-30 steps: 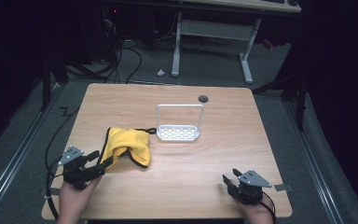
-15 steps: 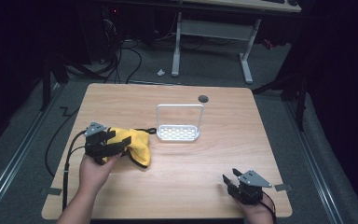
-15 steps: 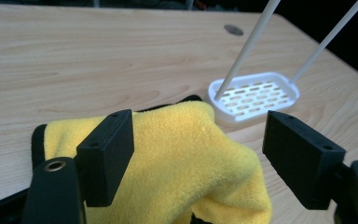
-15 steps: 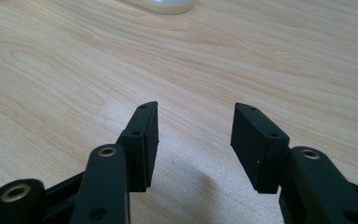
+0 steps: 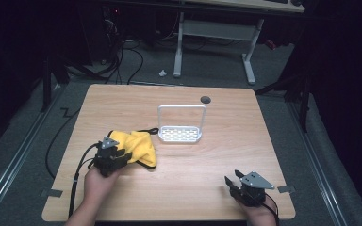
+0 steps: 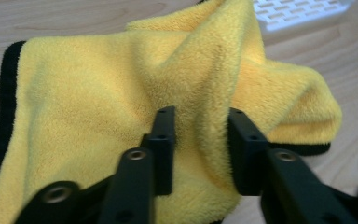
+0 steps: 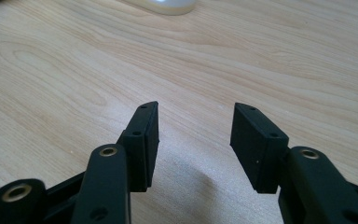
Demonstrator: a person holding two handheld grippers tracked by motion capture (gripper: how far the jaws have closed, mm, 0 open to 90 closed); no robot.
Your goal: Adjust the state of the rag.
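Note:
A yellow cloth (image 5: 140,145) with a black edge lies crumpled on the left part of the wooden table (image 5: 217,155). My left gripper (image 5: 125,156) reaches into it from the near left. Its jaws have just been closing, and a raised fold of the yellow cloth (image 6: 98,79) now fills the gap of the left gripper (image 6: 201,119), with both pads against the fold. My right gripper (image 5: 232,178) rests at the table's near right, away from the cloth. The right gripper (image 7: 196,114) stands open over bare wood with nothing between its pads.
A white perforated rack (image 5: 181,134) with an upright wire handle stands at mid-table, just right of the cloth; its corner (image 6: 303,11) lies beyond the fold. A small dark round hole (image 5: 205,99) sits behind it. Black cables trail off the table's left edge.
My left gripper moved forward and to the right, from the near-left edge onto the cloth, and its jaws closed in on a fold. The right gripper stayed put.

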